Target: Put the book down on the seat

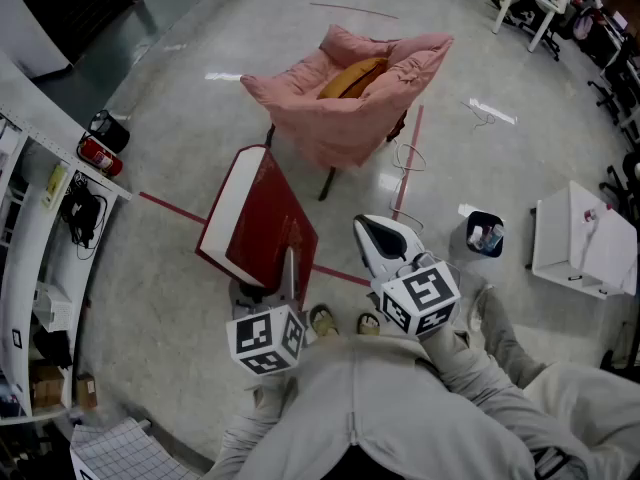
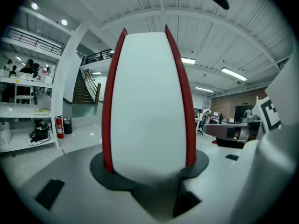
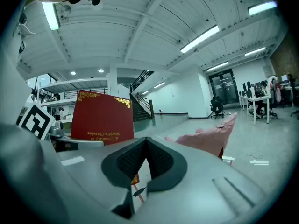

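Note:
A large red hardback book with white page edges is held tilted above the floor, in front of the person. My left gripper is shut on its near lower edge. In the left gripper view the book stands edge-on between the jaws of the left gripper, with white pages between two red covers. The seat is a pink padded chair with a yellow cushion, farther ahead on the floor. My right gripper hovers to the right of the book, shut and holding nothing. In the right gripper view, the right gripper has the book on its left and the chair ahead on its right.
White shelving runs along the left, with a red fire extinguisher beside it. A black bin and a white table stand at the right. Red tape lines cross the floor. Desks and office chairs fill the far right.

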A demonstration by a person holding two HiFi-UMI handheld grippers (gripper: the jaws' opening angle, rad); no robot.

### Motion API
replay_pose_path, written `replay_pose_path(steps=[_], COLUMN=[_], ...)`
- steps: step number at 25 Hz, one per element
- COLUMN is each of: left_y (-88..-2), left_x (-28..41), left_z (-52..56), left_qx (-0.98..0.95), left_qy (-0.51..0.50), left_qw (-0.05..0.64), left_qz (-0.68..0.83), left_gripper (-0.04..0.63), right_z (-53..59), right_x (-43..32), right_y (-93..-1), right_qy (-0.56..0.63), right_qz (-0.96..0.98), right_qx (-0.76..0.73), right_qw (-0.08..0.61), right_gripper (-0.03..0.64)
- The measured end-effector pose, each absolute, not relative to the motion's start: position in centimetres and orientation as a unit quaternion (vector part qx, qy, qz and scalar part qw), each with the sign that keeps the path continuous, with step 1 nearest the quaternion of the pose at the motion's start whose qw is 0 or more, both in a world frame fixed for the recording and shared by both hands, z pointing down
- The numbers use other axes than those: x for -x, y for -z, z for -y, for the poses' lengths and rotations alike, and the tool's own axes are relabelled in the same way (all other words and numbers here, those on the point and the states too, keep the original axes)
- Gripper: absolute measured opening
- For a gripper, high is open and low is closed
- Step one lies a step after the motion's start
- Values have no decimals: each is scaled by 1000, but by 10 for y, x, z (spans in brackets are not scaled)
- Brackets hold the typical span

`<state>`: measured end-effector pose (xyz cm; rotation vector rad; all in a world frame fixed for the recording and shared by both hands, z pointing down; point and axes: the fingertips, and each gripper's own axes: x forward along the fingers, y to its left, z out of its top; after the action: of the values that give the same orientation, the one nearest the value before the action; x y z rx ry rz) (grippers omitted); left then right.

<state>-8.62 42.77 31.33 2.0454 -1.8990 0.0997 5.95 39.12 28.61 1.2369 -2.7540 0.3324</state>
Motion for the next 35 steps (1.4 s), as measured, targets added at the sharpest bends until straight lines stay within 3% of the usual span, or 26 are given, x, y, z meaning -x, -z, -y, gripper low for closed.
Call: replay_pose_path(steps=[15, 35], left_y=[-319, -329], left_x=[60, 129], left_z=[-443, -374], left_qx=[-740, -759], left_qy=[-49, -65], left_qw=[176, 183], left_qz=[647, 621], left_gripper=[244, 244], right_z=[-408, -355], right_x=[-58, 2], right_y=[-292, -311], right_qy=[-106, -130], right_qz=[911, 896], right_qx=[-394, -421], right_qw=[56, 62], right_gripper=[-2, 0])
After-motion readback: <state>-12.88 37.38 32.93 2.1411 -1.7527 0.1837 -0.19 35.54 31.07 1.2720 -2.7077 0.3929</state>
